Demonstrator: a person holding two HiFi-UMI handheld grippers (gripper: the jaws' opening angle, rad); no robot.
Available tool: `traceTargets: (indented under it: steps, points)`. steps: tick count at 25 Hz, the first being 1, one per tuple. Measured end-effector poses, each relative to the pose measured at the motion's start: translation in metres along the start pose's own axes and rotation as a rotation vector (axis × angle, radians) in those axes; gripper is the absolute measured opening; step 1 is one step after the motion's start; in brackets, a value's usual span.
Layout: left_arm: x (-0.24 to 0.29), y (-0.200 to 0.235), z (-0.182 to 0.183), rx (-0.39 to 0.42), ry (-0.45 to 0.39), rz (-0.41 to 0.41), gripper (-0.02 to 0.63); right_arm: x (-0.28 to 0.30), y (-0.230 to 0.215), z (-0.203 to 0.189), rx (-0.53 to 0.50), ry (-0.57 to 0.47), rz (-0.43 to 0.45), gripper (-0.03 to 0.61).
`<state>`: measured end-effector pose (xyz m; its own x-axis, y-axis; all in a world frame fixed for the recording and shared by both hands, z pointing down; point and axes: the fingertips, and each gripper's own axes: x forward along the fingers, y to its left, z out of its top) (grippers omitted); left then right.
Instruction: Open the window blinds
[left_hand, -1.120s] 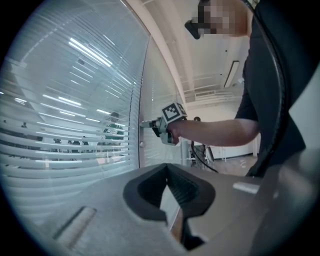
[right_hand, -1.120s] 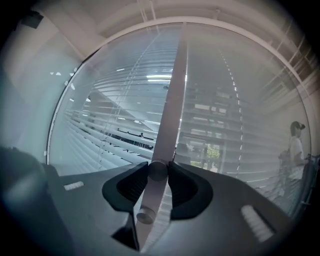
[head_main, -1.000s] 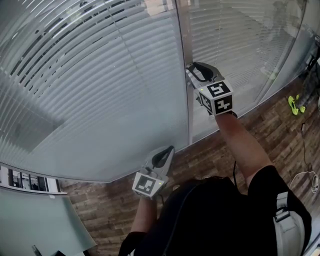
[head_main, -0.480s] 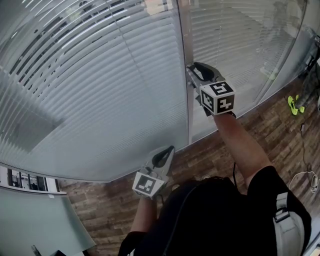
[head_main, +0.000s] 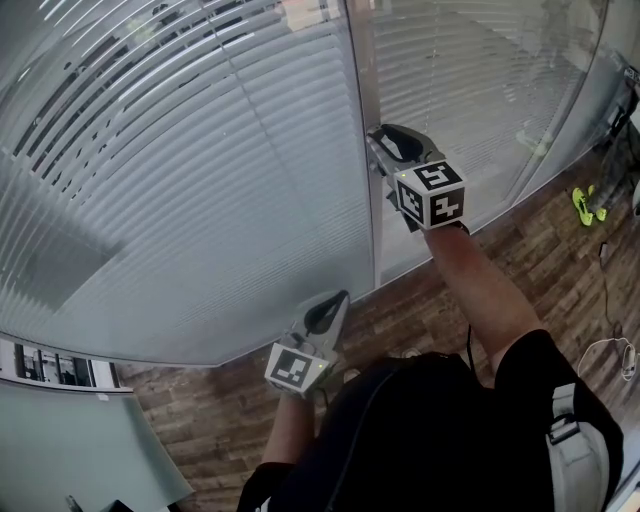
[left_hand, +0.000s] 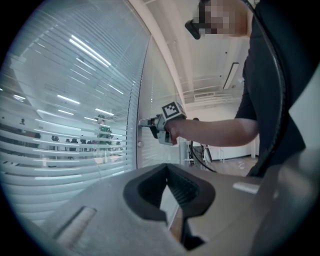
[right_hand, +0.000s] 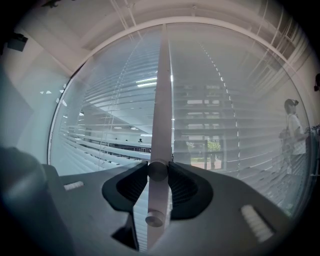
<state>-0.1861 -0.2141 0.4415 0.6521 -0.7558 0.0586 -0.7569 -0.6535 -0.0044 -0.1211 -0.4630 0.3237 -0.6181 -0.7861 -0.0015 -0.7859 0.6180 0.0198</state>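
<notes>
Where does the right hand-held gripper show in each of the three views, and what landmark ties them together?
Head view: right hand-held gripper upper centre, tips at the frame post.
Left gripper view: the gripper mid-frame, at the post, arm reaching in from the right.
Right gripper view: the gripper bottom centre, jaws shut on a knob on the post.
Shared landmark: that upright post.

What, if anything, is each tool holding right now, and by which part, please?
The right tool grips the upper round knob on the window frame post by its two sides. The left tool is shut and holds nothing.
</notes>
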Motion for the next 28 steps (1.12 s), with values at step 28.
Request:
traceTargets:
  steps: [28]
  points:
    - [0.035,-0.012,0.004,0.012,-0.002,-0.072,0.003,-0.07,0.016,-0.025,-0.021,-0.093,0.187,0.039]
